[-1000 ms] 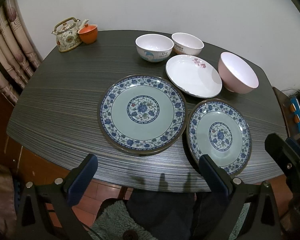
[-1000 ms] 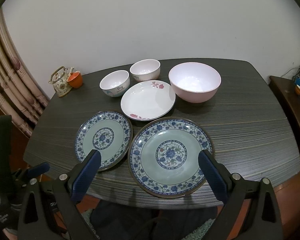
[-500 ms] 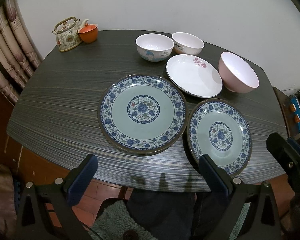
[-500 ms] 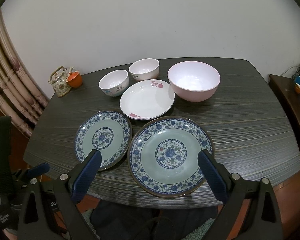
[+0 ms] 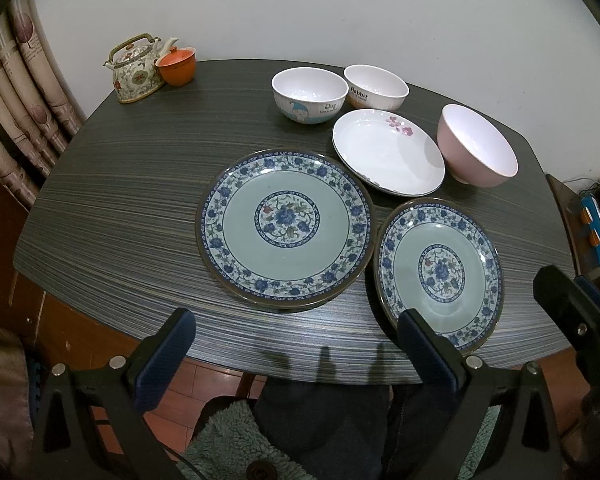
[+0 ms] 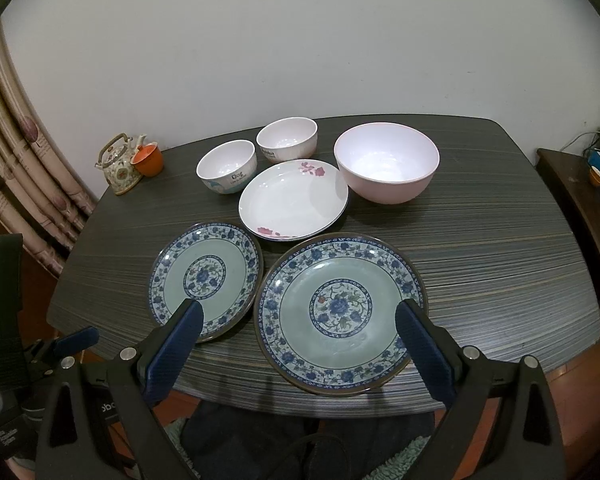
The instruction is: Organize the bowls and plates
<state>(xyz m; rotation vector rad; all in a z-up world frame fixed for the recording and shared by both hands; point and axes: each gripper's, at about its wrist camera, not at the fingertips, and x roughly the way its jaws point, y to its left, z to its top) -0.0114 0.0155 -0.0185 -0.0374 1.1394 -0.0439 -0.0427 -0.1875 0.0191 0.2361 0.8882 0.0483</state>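
On the dark striped table (image 5: 120, 200) lie two blue-flowered plates side by side near the front edge, their rims almost touching. Seen from the left wrist, one blue plate (image 5: 286, 229) fills the middle and the second blue plate (image 5: 439, 274) lies to its right; which is really the bigger I cannot tell, since each view makes the nearer one look larger. Behind them sits a white plate with pink flowers (image 5: 388, 152), its near rim close to both blue plates. Just beside it on the right stands a pink bowl (image 5: 476, 146), upright. Farther back stand two small white bowls close together, the bowl marked Dog (image 5: 309, 95) and the bowl marked Rabbit (image 5: 376, 87). At the far left corner, well apart from the dishes, a flowered teapot (image 5: 134, 68) stands touching or nearly touching an orange cup (image 5: 177, 66). The left gripper (image 5: 296, 344) hangs over the front edge of the table, its blue-padded fingers spread wide with nothing between them. The right gripper (image 6: 298, 338) is likewise at the front edge, over the second blue plate, fingers wide apart and gripping nothing. Below the table edge a person's dark-clothed legs (image 6: 260, 440) show, with a fluffy green cushion (image 5: 224, 436) beneath.
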